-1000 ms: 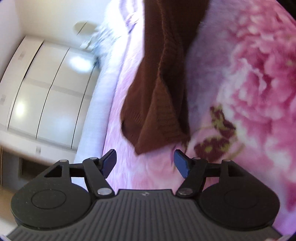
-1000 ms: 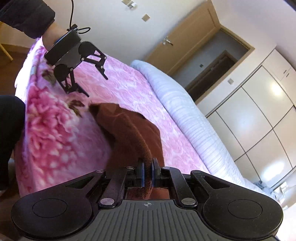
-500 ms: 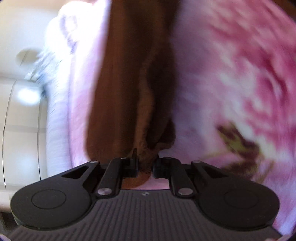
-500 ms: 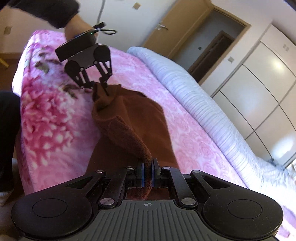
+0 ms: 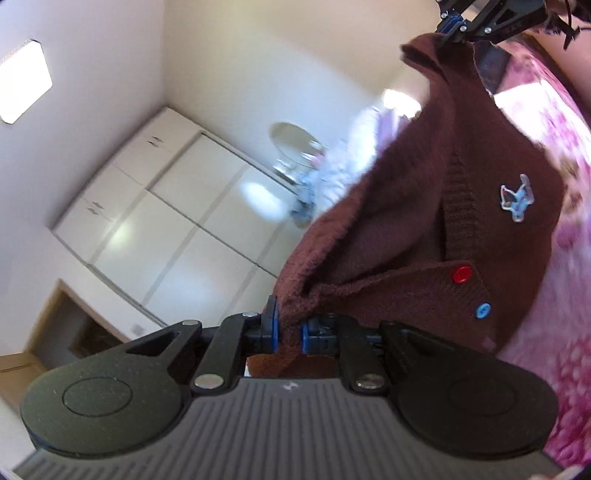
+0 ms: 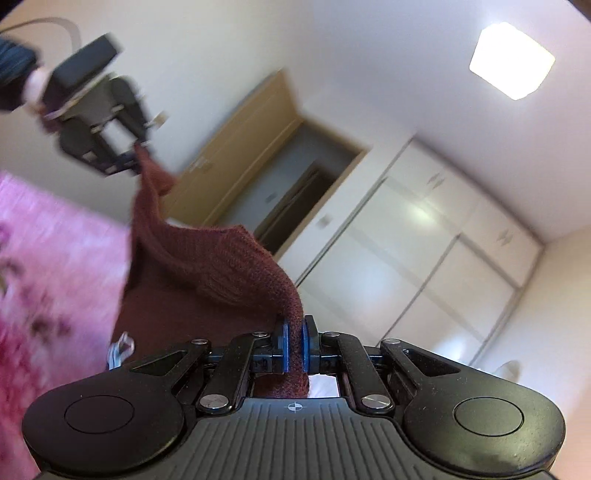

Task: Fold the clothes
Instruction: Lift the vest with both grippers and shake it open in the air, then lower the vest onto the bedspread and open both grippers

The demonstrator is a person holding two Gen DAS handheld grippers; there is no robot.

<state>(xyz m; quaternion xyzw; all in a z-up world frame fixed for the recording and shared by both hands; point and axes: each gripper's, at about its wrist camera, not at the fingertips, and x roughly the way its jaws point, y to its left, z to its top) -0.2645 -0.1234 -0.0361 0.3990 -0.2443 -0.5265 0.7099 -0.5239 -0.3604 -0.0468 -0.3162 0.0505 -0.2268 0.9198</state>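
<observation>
A dark brown knitted cardigan point(image 5: 443, 229) with a red button, a blue button and a small badge hangs in the air, stretched between both grippers. My left gripper point(image 5: 287, 328) is shut on one corner of its edge; it also shows in the right wrist view as the left gripper point(image 6: 125, 162) at upper left. My right gripper point(image 6: 293, 347) is shut on another corner of the cardigan point(image 6: 207, 280); it appears in the left wrist view as the right gripper point(image 5: 458, 29) at the top right. Both point about level, above the bed.
A bed with a pink flowered blanket point(image 5: 554, 280) lies below the cardigan, also seen as the blanket point(image 6: 48, 273). White wardrobe doors point(image 5: 155, 229), an open wooden doorway point(image 6: 280, 192) and a ceiling lamp point(image 6: 511, 59) surround it. A person's sleeve point(image 6: 14, 77) holds the left gripper.
My left gripper closed on the cardigan's corner lying on the bed, then both grippers rose and lifted the cardigan off the blanket. The views now tilt up toward the walls and ceiling.
</observation>
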